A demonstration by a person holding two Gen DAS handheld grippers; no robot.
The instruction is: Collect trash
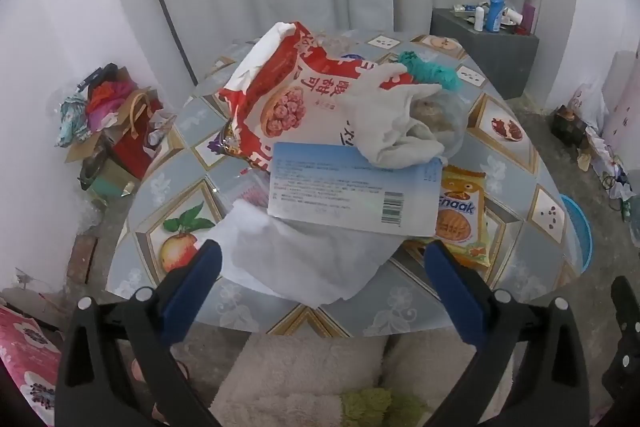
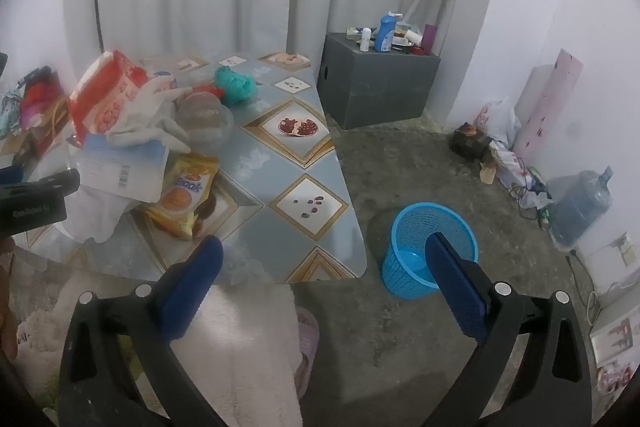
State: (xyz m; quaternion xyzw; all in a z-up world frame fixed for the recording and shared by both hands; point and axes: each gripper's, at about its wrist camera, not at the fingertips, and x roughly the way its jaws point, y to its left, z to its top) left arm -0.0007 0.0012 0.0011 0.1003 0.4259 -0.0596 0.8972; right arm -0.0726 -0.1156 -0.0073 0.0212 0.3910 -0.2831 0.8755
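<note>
On table (image 1: 500, 163): white tissue (image 1: 296, 259), blue-white box (image 1: 352, 187), snack packets
My left gripper (image 1: 320, 267): spread wide, empty
My right gripper (image 2: 324, 267): spread wide, empty
Blue basket (image 2: 420, 247): on floor, seemingly empty

Left gripper (image 1: 322, 261) and right gripper (image 2: 324, 257), both angled downward, jaws wide apart, nothing between them.

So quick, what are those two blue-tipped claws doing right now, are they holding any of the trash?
Left gripper: open, holding nothing, above the white tissue.
Right gripper: open, holding nothing, near the table's edge.
</note>
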